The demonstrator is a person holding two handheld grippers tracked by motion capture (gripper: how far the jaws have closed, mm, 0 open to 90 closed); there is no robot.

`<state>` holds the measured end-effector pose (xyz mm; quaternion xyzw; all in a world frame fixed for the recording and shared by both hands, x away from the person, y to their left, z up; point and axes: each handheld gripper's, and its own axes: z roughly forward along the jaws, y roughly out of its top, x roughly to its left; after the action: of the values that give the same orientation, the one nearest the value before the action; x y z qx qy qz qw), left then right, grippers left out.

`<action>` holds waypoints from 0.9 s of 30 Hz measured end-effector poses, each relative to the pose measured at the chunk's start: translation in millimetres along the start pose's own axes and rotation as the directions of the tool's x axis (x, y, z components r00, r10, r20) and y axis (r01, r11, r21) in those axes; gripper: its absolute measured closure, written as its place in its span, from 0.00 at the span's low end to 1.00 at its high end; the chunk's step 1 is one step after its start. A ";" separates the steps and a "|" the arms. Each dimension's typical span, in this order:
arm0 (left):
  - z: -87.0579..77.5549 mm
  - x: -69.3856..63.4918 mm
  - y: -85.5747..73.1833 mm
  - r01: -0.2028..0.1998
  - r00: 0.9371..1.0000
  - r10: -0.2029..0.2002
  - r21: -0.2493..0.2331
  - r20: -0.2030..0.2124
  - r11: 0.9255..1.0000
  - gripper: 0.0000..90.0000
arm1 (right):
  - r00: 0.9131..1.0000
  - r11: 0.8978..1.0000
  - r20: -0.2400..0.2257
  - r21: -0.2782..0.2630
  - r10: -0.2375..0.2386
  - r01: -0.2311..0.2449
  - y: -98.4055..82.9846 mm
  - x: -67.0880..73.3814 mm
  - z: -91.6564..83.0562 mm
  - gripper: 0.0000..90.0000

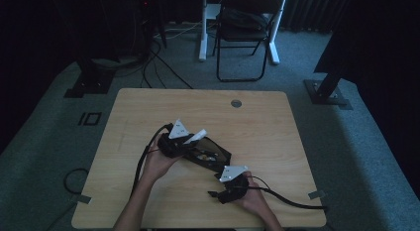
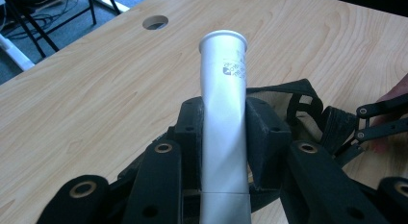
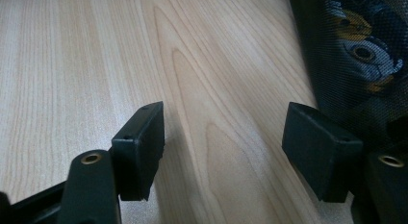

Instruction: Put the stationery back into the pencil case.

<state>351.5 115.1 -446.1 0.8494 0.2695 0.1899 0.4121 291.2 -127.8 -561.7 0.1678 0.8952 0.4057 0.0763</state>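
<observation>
While clamping the white tube, the left hand-held gripper apparently tilts upward.

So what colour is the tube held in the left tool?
White, with a small grey printed mark near its rim; the tube shows best in the left gripper view.

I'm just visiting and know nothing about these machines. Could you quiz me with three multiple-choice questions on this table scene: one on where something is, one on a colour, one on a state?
1. Where is the black mesh pouch on the light wooden table?
A. between the two grippers
B. at the far edge
C. on the floor

2. What colour is the plastic tube in the left gripper?
A. red
B. white
C. green

3. How do the right gripper jaws stand?
A. clamped on the tube
C. clamped on the pouch
B. open over bare wood

Answers: 1 A, the high view shows it between them; 2 B, the tube is plainly white; 3 B, a wide gap with nothing in it.
</observation>
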 end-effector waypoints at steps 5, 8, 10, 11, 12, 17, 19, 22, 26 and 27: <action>2.1 0.3 1.6 -0.004 1.000 0.004 -0.001 0.004 1.000 0.77 | 1.000 1.000 0.000 0.000 0.001 -0.001 0.0 0.0 0.0 0.35; 3.4 0.3 2.5 -0.004 1.000 0.004 0.002 0.003 1.000 0.77 | 1.000 1.000 0.000 0.000 0.000 0.000 0.0 0.0 0.0 0.35; 4.2 0.3 3.0 -0.007 1.000 0.007 0.002 0.003 1.000 0.77 | 1.000 1.000 0.000 0.001 -0.001 0.001 0.0 0.0 0.0 0.35; 4.6 0.3 3.1 -0.006 1.000 0.006 0.001 0.004 1.000 0.77 | 1.000 1.000 0.000 0.000 -0.001 0.001 0.0 0.0 0.0 0.35; 5.0 0.3 3.2 -0.006 1.000 0.006 0.001 0.004 1.000 0.77 | 1.000 1.000 0.000 0.001 -0.001 0.001 0.0 0.0 0.0 0.35; 7.7 0.9 2.7 -0.007 1.000 0.007 0.004 0.011 1.000 0.77 | 1.000 1.000 0.000 0.000 0.000 0.000 0.0 -0.1 0.0 0.35; 8.1 1.1 2.6 -0.007 1.000 0.007 0.005 0.012 1.000 0.77 | 1.000 1.000 -0.001 0.000 0.000 0.000 0.0 -0.1 0.0 0.35; 9.6 1.4 2.4 -0.006 1.000 0.006 0.006 0.015 1.000 0.77 | 1.000 1.000 0.000 0.001 0.000 0.000 0.0 0.0 -0.1 0.35; 10.7 1.4 2.6 -0.008 1.000 0.008 0.003 0.018 1.000 0.77 | 1.000 1.000 -0.001 0.001 0.001 -0.001 0.0 0.0 -0.1 0.35; 11.1 1.4 2.5 -0.008 1.000 0.008 0.001 0.020 1.000 0.77 | 1.000 1.000 -0.001 0.001 0.000 0.000 0.0 0.0 -0.1 0.35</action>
<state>359.4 108.1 -450.5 0.8526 0.2620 0.1828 0.4134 291.1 -127.8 -561.7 0.1678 0.8954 0.4053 0.0758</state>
